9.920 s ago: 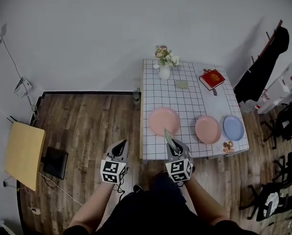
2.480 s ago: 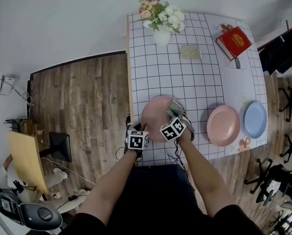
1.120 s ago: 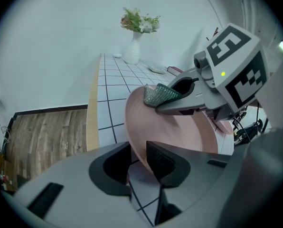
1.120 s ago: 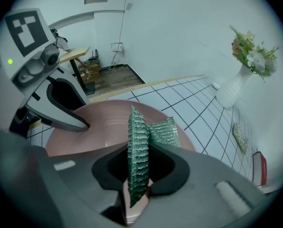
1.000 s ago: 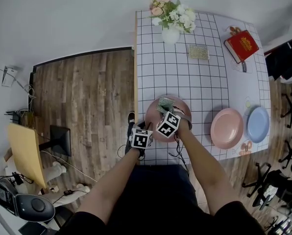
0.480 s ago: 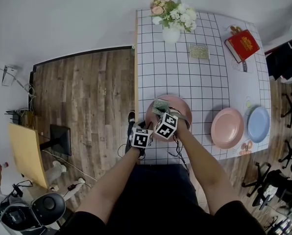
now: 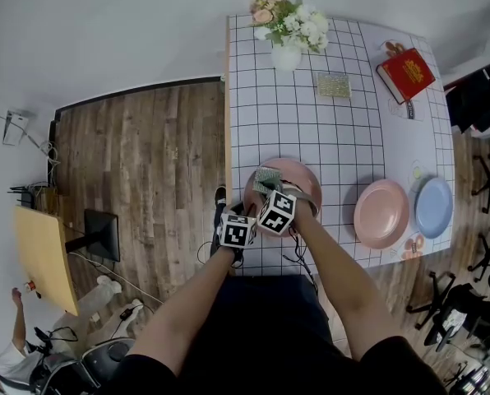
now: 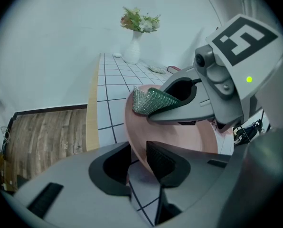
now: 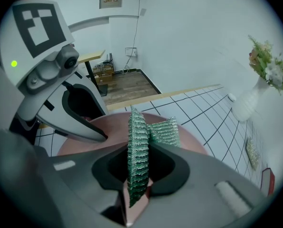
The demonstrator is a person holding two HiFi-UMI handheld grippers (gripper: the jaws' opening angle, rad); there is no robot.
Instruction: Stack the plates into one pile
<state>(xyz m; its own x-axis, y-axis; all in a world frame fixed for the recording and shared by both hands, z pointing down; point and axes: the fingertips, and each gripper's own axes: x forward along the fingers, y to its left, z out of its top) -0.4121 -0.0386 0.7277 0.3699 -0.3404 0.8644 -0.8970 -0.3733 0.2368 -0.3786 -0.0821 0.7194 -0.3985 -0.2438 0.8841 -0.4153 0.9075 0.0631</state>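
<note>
We are pinching the near left rim of the large round pink plate point(image 7: 301, 174) with our left hand-held gripper point(image 7: 243, 214), at the near left edge of the white grid-patterned desk point(image 7: 311, 113); our right hand-held gripper point(image 7: 265, 186) is clamping a folded green mesh cloth point(image 7: 267, 175) over that plate; a smaller pink plate point(image 7: 381, 214) and a round blue plate point(image 7: 432, 206) are lying just beside each other, farther right.

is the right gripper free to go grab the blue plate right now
Probably not: the right gripper is shut on a green scrub cloth over the large pink plate, so its jaws are full. The blue plate lies beyond the smaller pink plate.
</note>
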